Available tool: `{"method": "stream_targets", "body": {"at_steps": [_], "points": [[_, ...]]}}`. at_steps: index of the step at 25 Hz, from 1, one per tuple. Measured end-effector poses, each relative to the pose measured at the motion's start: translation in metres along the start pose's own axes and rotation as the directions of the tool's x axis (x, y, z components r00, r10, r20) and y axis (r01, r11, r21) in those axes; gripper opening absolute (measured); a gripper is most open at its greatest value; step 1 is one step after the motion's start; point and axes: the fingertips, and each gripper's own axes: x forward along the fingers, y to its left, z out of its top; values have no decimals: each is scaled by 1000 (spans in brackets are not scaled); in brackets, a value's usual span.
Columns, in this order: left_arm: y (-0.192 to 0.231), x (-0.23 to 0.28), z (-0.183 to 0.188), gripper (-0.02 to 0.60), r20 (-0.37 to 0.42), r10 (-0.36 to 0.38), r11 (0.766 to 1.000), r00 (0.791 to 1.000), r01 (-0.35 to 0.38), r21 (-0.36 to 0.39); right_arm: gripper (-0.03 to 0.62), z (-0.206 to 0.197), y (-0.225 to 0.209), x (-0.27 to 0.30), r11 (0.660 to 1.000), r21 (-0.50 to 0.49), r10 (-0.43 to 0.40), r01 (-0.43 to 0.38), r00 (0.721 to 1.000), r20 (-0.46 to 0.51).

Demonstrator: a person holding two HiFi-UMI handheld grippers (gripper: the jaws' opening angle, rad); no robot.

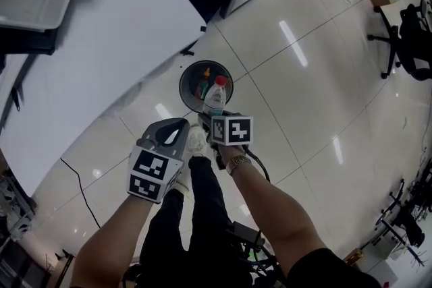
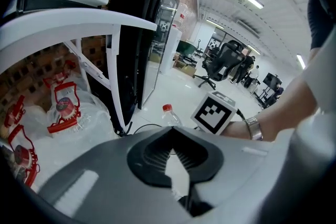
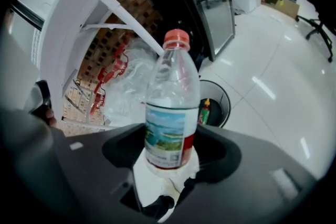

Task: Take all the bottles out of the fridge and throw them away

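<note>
Item 1 – right gripper (image 3: 169, 152): jaws wide, clamped on the lower body of a clear water bottle (image 3: 172, 102) with a red cap and a landscape label. I hold it upright; in the head view the bottle (image 1: 215, 95) sits over the near rim of the bin.

Item 2 – bin (image 1: 185, 81): round, black, on the glossy floor just beside the edge of the white table (image 1: 101, 64). At least one coloured bottle (image 1: 202, 86) lies inside.

Item 3 – left gripper (image 2: 170, 157): jaws drawn together, nothing between them, idle beside my right one.

Item 4 – black fridge (image 2: 139, 34), past the table; I cannot see its shelves from here.

Hazards, as I judge them:
- The grip is low on a tall bottle, so a tilt of my wrist could lever it out early.
- A release over the near rim rather than the middle could bounce the bottle off the edge, and on this floor it would roll away.
- My shoe stands close to the bin; a nudge would shift the target.
</note>
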Motion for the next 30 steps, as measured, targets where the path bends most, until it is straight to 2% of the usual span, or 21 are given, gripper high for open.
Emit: {"method": "stream_targets", "body": {"at_steps": [5,10,13,23,30], "points": [[3,6,-3,5,-5,1,1000,1000,-1,-13,285,3,-10,18,1000,15,-12,12,1000,-10],[9,9,-6,4,-12,3,1000,1000,-3,-20,291,35,-27,19,998,30,-67,63,990,127],[11,8,-7,3,-17,10,1000,1000,-10,-27,291,39,-24,18,999,19,-42,40,990,136],[7,-1,4,5,-2,12,1000,1000,-12,-23,284,14,-8,-4,1000,-2,-1,1,993,120],[2,-23,19,3,30,36,999,999,-36,-9,284,18,25,-32,994,-109,46,-31,989,144]]}}
